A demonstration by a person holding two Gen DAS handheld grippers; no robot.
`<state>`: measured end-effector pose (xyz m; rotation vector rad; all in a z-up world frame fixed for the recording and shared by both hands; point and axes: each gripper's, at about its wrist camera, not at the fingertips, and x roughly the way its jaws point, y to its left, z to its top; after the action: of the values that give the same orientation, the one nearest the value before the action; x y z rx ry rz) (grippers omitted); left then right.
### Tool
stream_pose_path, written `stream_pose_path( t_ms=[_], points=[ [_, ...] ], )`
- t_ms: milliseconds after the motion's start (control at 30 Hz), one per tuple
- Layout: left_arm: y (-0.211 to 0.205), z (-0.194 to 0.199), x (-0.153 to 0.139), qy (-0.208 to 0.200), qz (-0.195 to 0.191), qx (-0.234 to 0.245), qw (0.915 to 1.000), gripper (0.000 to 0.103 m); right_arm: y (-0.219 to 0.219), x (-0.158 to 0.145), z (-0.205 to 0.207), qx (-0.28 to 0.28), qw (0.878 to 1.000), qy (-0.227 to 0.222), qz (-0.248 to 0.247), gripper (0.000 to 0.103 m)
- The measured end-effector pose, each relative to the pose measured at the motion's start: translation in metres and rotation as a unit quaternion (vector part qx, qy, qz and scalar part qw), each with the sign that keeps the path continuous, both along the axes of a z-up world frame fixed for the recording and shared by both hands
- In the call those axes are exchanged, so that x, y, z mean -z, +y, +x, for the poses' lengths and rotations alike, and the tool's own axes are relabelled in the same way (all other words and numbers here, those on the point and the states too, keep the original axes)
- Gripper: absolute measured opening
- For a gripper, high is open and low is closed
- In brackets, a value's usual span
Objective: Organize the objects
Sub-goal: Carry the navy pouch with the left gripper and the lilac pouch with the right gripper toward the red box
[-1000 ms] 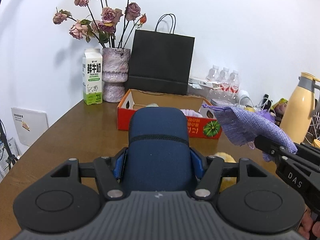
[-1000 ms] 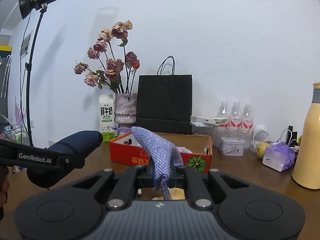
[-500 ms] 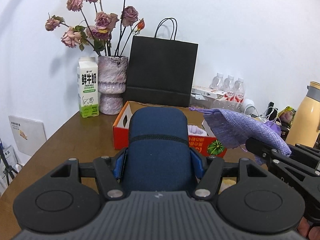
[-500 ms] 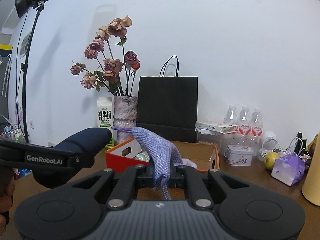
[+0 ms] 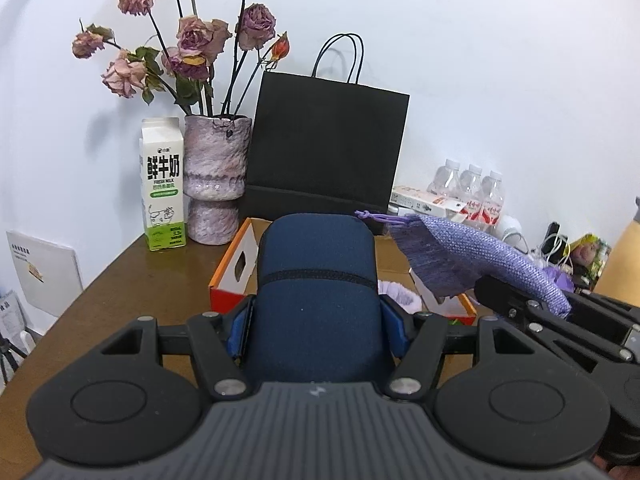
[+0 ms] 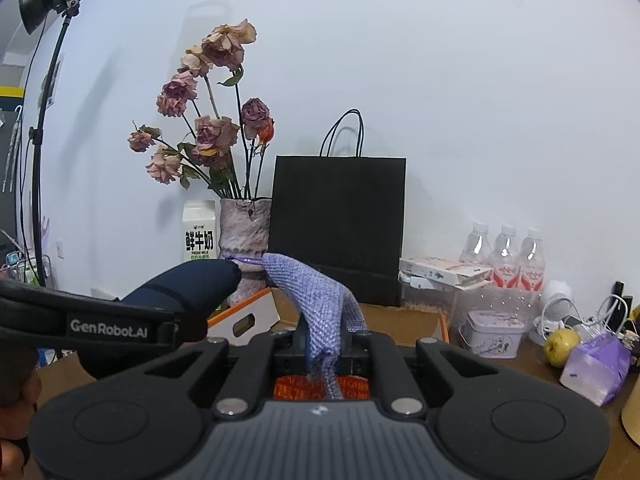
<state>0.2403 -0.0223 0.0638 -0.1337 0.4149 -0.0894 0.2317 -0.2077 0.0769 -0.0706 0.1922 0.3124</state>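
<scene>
My left gripper (image 5: 318, 320) is shut on a dark blue zip case (image 5: 318, 292), held upright above the near edge of the red-and-orange cardboard box (image 5: 236, 264). My right gripper (image 6: 325, 350) is shut on a purple woven drawstring pouch (image 6: 320, 300), held just right of the case, over the box (image 6: 256, 312). The pouch (image 5: 472, 256) and right gripper also show at the right of the left wrist view. The case (image 6: 176, 296) and left gripper show at the left of the right wrist view. A pale purple item (image 5: 400, 294) lies inside the box.
Behind the box stand a black paper bag (image 5: 328, 148), a vase of dried roses (image 5: 216, 184) and a milk carton (image 5: 162, 184). Water bottles (image 6: 506, 256), a small tin (image 6: 492, 332), an apple (image 6: 560, 346) and a purple packet (image 6: 596, 364) sit right. The brown table (image 5: 120, 280) extends left.
Both grippers have moved forward and up toward the box with their loads, and the pouch now sits closer to the case. Both grips are unchanged.
</scene>
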Motion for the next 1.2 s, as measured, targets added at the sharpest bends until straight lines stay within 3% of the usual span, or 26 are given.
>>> stream_pose_path(
  t_ms=[667,1200],
  points=[
    [0.001,0.092,-0.003,-0.003,-0.024,-0.018,0.9995,0.065,0.004,-0.009,0.094,-0.012,1.0,0.019,0.001,0.008],
    [-0.005,0.153,0.015,0.013,-0.014,-0.025,0.9995,0.065,-0.001,0.015,0.167,-0.005,0.996,0.084,-0.003,0.008]
  ],
)
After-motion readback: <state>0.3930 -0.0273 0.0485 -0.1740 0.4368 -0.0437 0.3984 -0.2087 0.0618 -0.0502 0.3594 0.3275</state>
